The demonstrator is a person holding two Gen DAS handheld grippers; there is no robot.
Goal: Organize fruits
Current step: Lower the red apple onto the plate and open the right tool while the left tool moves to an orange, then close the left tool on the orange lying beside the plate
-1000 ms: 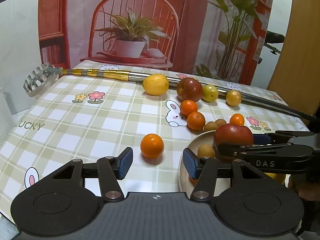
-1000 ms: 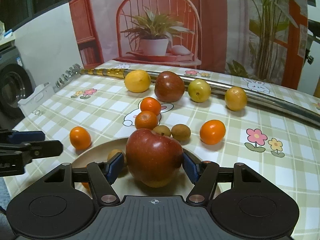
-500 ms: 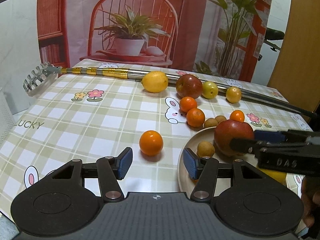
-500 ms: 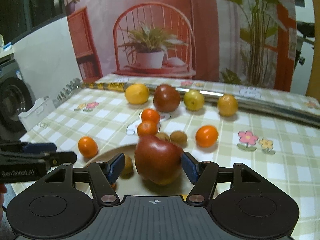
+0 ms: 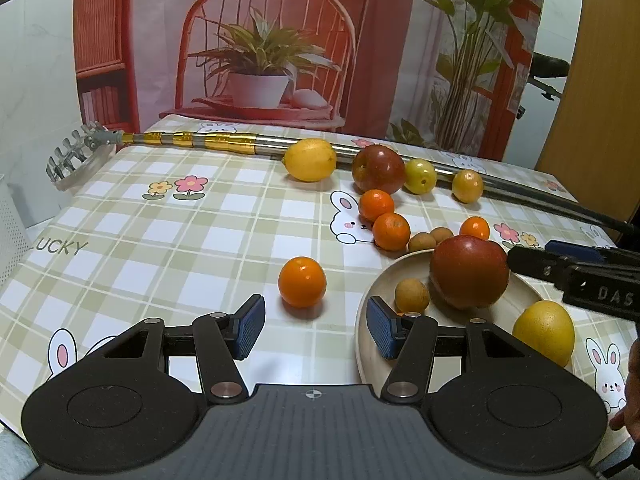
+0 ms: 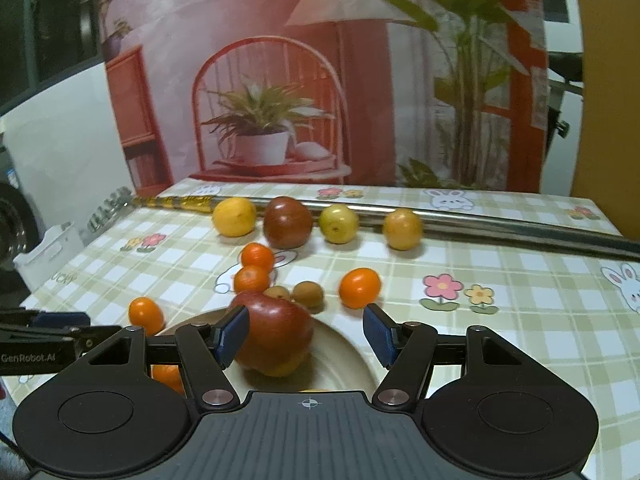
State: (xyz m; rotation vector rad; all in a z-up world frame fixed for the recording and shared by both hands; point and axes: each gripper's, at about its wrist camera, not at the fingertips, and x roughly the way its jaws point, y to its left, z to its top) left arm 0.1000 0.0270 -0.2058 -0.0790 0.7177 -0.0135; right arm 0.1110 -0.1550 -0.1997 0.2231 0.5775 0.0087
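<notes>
A big red apple (image 5: 469,271) rests on the beige plate (image 5: 370,300), beside a small brown fruit (image 5: 411,295) and a yellow citrus (image 5: 544,332). My right gripper (image 6: 306,334) is open just above the plate; the apple (image 6: 276,330) lies free by its left pad. My left gripper (image 5: 315,327) stands open over the cloth, with a loose orange (image 5: 302,281) just ahead of it. Farther back lie two mandarins (image 5: 384,220), a lemon (image 5: 310,160), a dark red apple (image 5: 379,169) and two yellow-green fruits (image 5: 420,176).
A long metal pole with a gold section (image 5: 224,142) crosses the back of the checked tablecloth (image 5: 140,232); a comb-like head (image 5: 76,152) ends it at left. Another small orange (image 6: 359,287) and two brown fruits (image 6: 307,294) lie past the plate. A white basket (image 6: 48,246) stands left.
My right gripper has opened, let go of the red apple onto the plate, and drawn back and up. The left gripper has barely moved.
</notes>
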